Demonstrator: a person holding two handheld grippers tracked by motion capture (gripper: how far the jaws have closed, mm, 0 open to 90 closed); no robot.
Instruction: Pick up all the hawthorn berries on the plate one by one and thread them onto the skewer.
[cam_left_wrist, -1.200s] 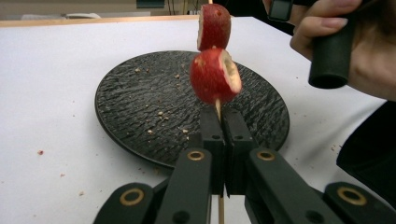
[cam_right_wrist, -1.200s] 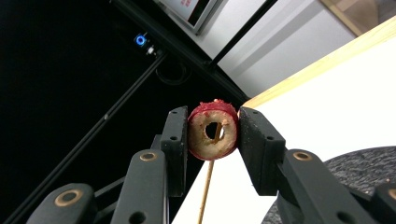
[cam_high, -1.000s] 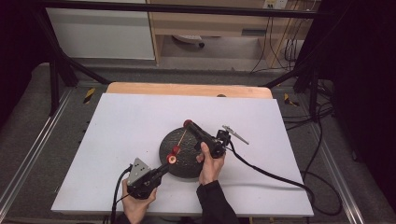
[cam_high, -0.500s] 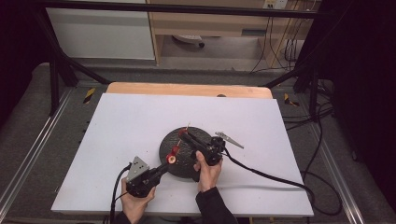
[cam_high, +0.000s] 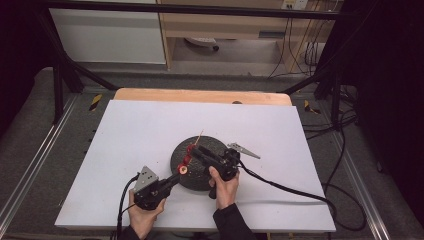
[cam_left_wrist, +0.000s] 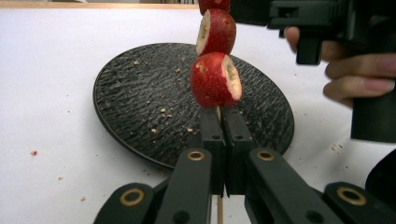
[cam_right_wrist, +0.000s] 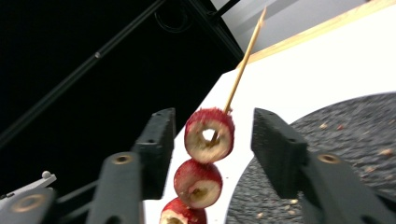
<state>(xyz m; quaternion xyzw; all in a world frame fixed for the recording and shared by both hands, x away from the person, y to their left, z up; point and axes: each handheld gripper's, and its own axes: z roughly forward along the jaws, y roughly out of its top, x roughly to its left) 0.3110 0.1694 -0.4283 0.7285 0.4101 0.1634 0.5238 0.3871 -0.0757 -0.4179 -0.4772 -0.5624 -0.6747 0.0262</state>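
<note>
- White desk (cam_high: 125, 150) under dark framing carries a round black textured plate (cam_high: 212, 145) near its middle, likely set there to catch the crumbs scattered across it.
- Left tongs (cam_left_wrist: 223, 128) are clenched on the bare lower end of a thin wooden skewer (cam_right_wrist: 243, 60), which props it upright over the plate's near edge so the fruit hangs clear of the desk.
- Three cored red fruit pieces (cam_left_wrist: 215, 79) are threaded on the skewer, stacked one above another, with the pointed tip free beyond them.
- Right tongs (cam_right_wrist: 212, 142) have just been opening; their jaws stand either side of the topmost fruit piece without pressing it, so they are released.
- My reading: one hand anchors the stick while the other works the pieces along it.
</note>
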